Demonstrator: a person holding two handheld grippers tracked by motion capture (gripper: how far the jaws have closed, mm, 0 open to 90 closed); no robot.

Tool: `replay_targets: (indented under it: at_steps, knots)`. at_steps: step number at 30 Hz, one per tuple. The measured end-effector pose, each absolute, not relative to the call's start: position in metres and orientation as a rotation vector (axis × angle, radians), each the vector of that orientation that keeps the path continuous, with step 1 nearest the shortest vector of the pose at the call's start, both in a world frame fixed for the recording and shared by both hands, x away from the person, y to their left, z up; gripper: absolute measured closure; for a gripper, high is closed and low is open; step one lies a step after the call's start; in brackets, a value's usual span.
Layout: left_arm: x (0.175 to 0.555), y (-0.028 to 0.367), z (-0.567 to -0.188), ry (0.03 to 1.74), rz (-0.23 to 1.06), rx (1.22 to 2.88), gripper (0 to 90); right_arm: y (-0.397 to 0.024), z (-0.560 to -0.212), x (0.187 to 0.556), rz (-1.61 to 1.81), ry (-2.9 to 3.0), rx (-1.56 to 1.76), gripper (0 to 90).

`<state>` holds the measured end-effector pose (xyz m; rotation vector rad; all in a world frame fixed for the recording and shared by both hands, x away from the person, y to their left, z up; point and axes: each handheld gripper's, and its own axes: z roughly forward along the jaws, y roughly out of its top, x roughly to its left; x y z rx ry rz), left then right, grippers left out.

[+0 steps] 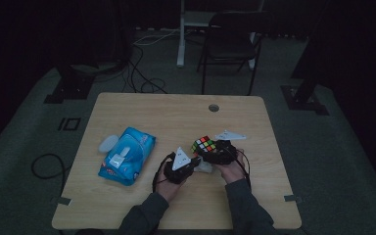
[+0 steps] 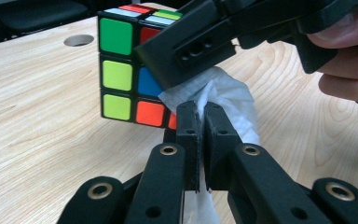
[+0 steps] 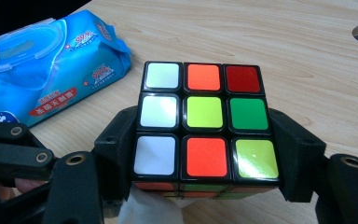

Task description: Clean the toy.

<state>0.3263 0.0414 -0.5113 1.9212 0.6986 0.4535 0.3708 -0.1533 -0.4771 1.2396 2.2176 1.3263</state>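
White wipe (image 2: 223, 95) pinched in closed left gripper (image 2: 204, 116); we are rubbing cube (image 3: 204, 123), clamped in right gripper (image 3: 205, 154) above table (image 1: 142, 105). We are keeping cube steady, pressing wipe flat.

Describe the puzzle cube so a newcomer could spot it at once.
On the wooden table, right of the blue wipes pack, the right gripper clamps the puzzle cube. It is the one multicoloured thing, with a white wipe beside it.
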Motion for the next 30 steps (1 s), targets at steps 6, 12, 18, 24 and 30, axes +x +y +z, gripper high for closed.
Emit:
replay_targets:
  at_steps: [6,12,18,24,30]
  knots:
    - [0.33,0.046,-0.51,0.72,0.466,1.912,87.6,-0.154,-0.477,0.37,1.324,2.222,1.241,34.0]
    - [0.336,0.05,-0.509,0.734,0.475,1.916,87.7,-0.152,-0.477,0.37,1.319,2.23,1.232,34.0]
    - [0.342,0.054,-0.51,0.77,0.48,1.911,87.8,-0.153,-0.478,0.37,1.312,2.235,1.228,34.0]
    - [0.348,0.06,-0.507,0.79,0.489,1.903,87.8,-0.152,-0.479,0.37,1.306,2.249,1.218,34.1]
    - [0.357,0.067,-0.499,0.811,0.502,1.876,87.8,-0.151,-0.479,0.369,1.295,2.259,1.213,34.0]
